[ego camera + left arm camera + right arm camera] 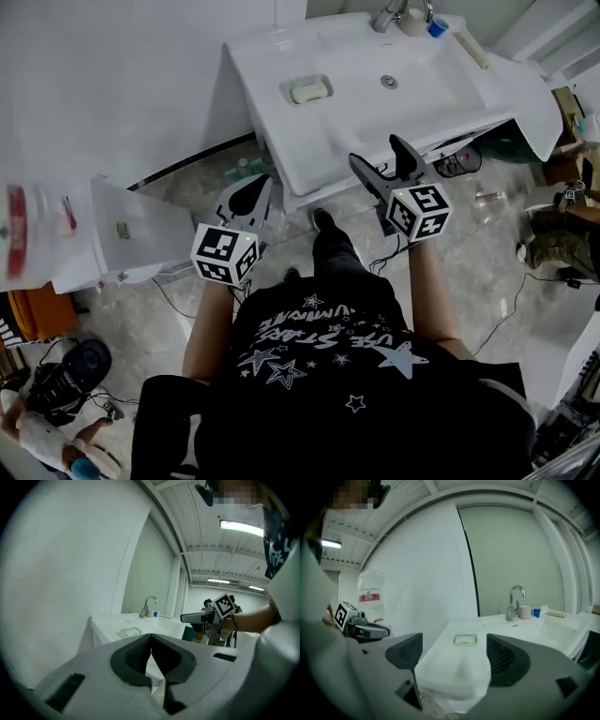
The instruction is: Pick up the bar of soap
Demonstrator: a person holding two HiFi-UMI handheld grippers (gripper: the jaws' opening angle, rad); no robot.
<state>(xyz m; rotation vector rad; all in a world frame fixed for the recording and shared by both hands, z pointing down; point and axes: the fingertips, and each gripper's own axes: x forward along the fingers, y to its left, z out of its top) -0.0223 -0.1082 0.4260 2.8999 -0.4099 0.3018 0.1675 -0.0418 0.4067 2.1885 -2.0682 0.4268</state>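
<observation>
While both claws hang short of the white washbasin worktop [272, 52], the bar of soap [308, 91] lies untouched in a recessed soap dish [325, 81] set into that worktop's near-left part. The left claw [151, 638] is closed, its two dark pads meeting at the tips with nothing held between them. From it the soap sits ahead and a little to the left, well apart. The right claw [454, 656] is open, its jaws standing wide with only the worktop's front edge showing in the gap. The soap lies straight ahead of it, framed between the two jaws in the right claw's own view, but well beyond them and not touched by either pad.

Right of the soap dish, as the right claw faces it, the bowl of the basin dips down, with a small drain [388, 82] in it. A chrome tap [514, 602] stands at the far rim, ahead and to the right of the right claw, with a pale cup [525, 612] just beside it. The two claws are well apart from each other, the right one held slightly nearer the worktop than the left.
</observation>
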